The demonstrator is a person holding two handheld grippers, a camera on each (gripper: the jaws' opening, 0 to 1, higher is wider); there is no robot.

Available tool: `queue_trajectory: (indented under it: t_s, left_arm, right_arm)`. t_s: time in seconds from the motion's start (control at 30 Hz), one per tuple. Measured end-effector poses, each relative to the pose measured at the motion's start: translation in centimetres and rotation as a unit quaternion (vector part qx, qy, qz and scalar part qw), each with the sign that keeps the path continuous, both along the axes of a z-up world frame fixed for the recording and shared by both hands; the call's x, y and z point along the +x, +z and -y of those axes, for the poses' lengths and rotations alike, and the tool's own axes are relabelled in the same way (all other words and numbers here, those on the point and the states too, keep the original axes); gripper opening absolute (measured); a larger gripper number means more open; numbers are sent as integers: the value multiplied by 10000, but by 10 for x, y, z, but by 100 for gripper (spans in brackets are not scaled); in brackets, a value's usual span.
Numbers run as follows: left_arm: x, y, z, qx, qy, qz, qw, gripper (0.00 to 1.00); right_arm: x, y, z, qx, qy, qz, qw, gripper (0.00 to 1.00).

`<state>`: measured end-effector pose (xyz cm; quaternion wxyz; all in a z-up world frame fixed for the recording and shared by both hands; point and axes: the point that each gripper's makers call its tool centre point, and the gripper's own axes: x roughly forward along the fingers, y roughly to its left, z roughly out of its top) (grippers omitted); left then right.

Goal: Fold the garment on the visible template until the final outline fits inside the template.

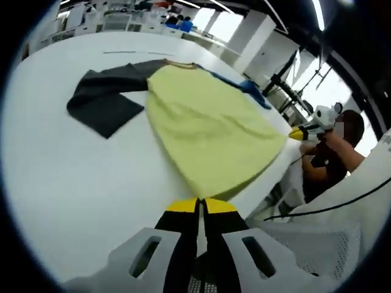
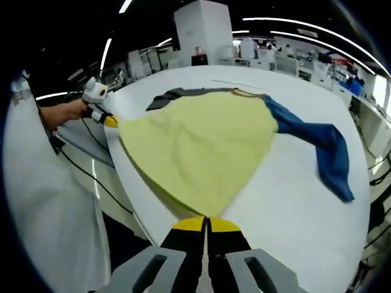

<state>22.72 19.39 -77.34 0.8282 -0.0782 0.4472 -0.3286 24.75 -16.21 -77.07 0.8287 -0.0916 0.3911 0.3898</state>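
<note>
Lying spread on the white desk (image 1: 73,183), the garment (image 1: 208,131) has a yellow body, one dark grey sleeve (image 1: 107,97) and one blue sleeve (image 2: 324,143). The yellow hem runs along the near desk edge, while the collar (image 2: 247,93) points toward the far side. In the left claw view, the left claw (image 1: 199,207) has its yellow-tipped jaws pressed together on one corner of the hem at the desk edge; the grey sleeve lies flat and bent toward the far left, and a strip of blue shows past the body's far edge. The right claw (image 1: 299,134) appears there at the other hem corner, held by a person's hand (image 1: 314,146). In the right claw view, the right claw (image 2: 206,224) is likewise closed, pinching the hem at the near edge; the blue sleeve stretches across the desk to the right, its cuff toward the right edge. The left claw (image 2: 109,120) meets the far hem corner at the left desk edge. No template outline can be made out on the desk.
</note>
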Motion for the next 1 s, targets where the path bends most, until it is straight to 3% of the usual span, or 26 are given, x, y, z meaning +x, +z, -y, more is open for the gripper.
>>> queue_trajectory:
  t_s: [0.27,1.0]
  left_arm:
    - [-11,-10,-4,47,-49,-184,9998,0]
    - [-8,-3,-5,-48,11,-84,10000,0]
  right_arm:
    - [-6,-9,1,-35,-21,-146,9999,0]
    - [-13,-13,6,-178,-47,-313,9993,0]
